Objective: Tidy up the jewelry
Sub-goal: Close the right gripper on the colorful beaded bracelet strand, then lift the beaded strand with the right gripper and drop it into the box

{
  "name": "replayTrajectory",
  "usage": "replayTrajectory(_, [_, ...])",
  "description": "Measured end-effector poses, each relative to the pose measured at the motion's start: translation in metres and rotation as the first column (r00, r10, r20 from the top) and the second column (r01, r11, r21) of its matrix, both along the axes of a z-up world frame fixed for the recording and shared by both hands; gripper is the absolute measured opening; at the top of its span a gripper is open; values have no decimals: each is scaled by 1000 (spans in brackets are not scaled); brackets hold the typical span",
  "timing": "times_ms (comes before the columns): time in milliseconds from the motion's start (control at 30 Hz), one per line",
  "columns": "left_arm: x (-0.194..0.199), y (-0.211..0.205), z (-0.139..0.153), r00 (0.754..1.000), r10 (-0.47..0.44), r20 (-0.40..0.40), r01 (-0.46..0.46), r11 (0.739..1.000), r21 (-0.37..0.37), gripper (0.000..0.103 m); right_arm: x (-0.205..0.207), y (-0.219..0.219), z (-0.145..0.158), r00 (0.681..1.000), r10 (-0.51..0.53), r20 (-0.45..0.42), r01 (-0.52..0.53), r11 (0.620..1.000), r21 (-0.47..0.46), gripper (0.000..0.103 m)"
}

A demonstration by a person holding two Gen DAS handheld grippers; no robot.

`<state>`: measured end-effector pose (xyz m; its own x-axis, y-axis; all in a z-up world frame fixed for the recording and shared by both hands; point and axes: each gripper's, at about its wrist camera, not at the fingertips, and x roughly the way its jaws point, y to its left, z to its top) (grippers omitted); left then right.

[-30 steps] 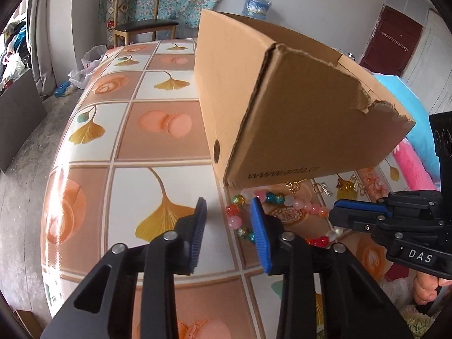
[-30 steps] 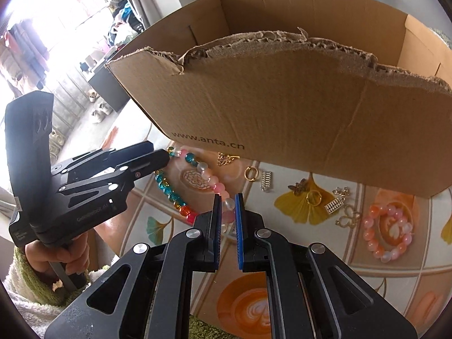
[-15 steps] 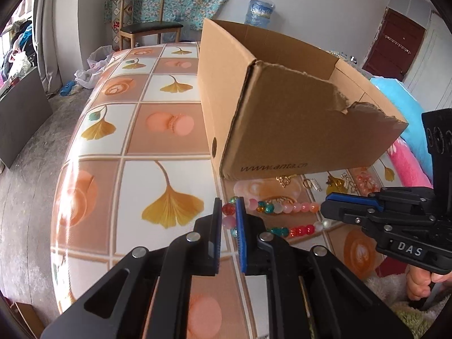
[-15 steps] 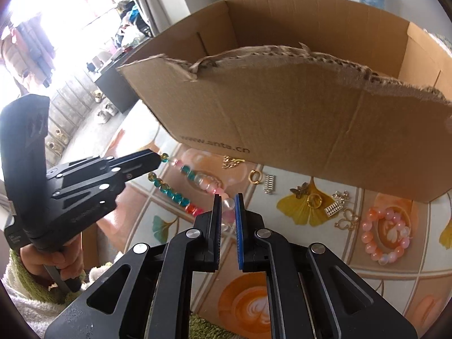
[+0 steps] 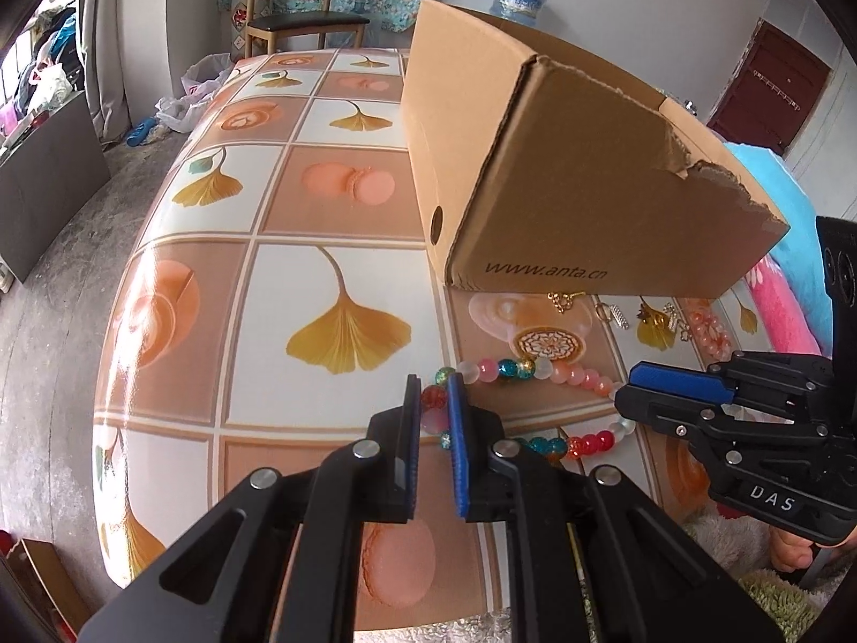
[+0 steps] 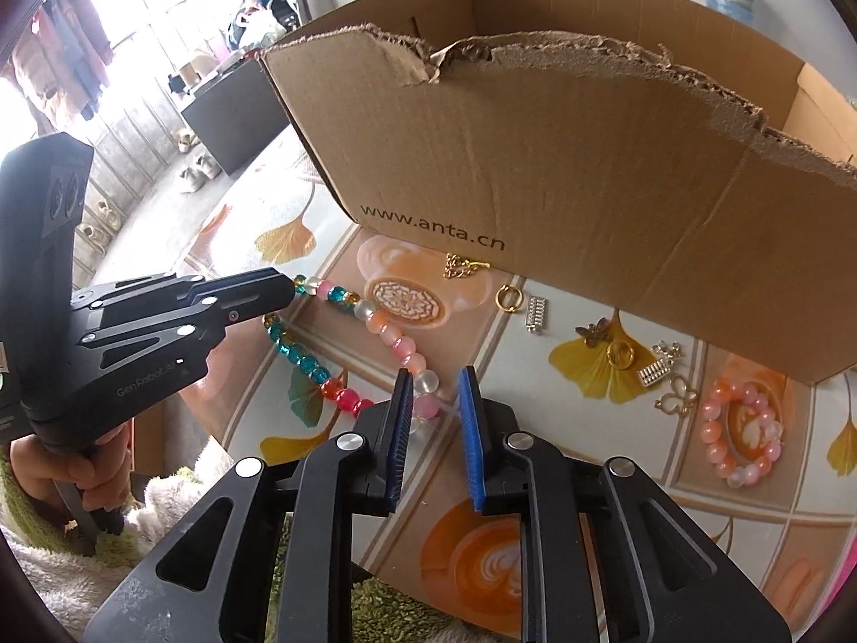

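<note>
Jewelry lies scattered on the tiled surface (image 5: 343, 203) in front of the torn cardboard box (image 6: 562, 171), and the piece in hand is the multicoloured bead necklace (image 6: 375, 321), stretched between the two tools just short of the box's printed side. The left gripper (image 5: 435, 412) is clamped on the loop's left end, red and pink beads pinched between its pads. The right gripper (image 6: 436, 402) is opening its jaws, with the pale and pink beads of the other end sitting in the gap, no longer squeezed. Judging from this, the step is handing the strand over to the left side alone, so the right should let its fingers clear the beads fully before it backs off, lest a pad snag the string. The left would do well to keep its pinch firm, since round beads may roll out of a loose hold. Near the box wait the gold rings and charms (image 6: 621, 353) and a pink bead bracelet (image 6: 744, 428), untouched.
</note>
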<state>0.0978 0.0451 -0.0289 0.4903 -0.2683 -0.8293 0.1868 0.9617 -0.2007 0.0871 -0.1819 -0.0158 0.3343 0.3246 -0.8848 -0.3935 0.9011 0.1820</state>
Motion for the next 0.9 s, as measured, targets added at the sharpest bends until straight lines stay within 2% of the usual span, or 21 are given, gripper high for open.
replayTrajectory(333, [0,-5,1,1000,-9,-2,9,999,41,11,5,27,-4,999,30,16,-29,999,-46,18])
replayTrajectory(433, [-1,-7,1,1000,-11,8,10,998,55,12,3,31,-5,999,38,37,-35,997,-68,12])
replayTrajectory(467, [-1,-7,0,1000,-11,11,11,998,59,13,3,32,-5,998,42,38,-39,997,-64,8])
replayTrajectory(667, [-2,-9,0,999,-9,42,6,998,70,10,4,33,-6,999,20,48,-19,999,-31,7])
replayTrajectory(900, [-5,-7,6,997,-1,81,-3,999,43,10,5,24,10,996,-10,93,10,1000,5,7])
